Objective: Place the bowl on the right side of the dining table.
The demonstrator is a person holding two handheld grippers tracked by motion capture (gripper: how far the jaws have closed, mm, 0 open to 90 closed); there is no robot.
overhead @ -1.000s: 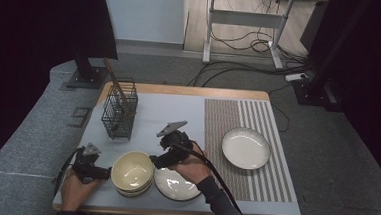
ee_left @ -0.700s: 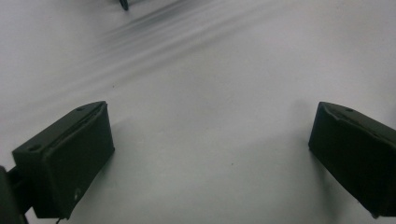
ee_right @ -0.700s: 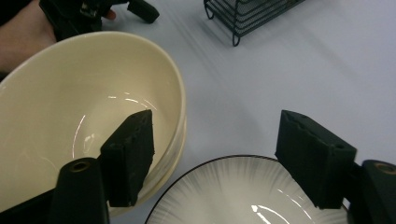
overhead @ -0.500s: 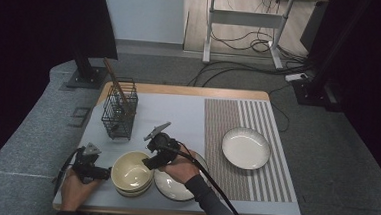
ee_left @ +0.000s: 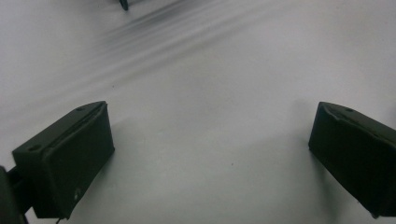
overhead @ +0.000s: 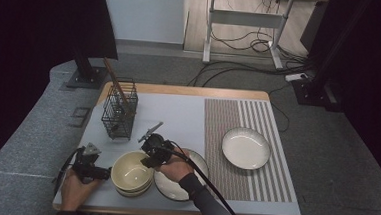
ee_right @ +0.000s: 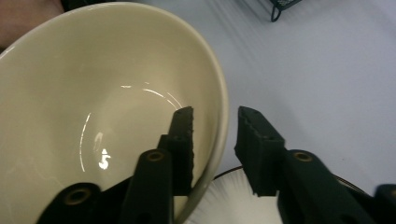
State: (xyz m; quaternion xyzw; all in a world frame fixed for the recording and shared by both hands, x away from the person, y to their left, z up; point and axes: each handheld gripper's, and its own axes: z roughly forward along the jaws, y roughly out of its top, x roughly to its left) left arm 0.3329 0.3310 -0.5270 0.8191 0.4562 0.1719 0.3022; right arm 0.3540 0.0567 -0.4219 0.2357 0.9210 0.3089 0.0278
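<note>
Black fingers of the right gripper straddle the cream bowl's rim, one inside, one outside, closing in but not yet clamped; the bowl sits stacked beside a white plate on the counter. Left gripper rests released over bare counter

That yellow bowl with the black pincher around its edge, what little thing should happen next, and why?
Probably finish closing the right gripper on the bowl, then lift. Its jaws have just been closing and now straddle the rim, one inside, one outside, but a gap shows at the outer jaw. The left gripper rests open over the bare table.
</note>
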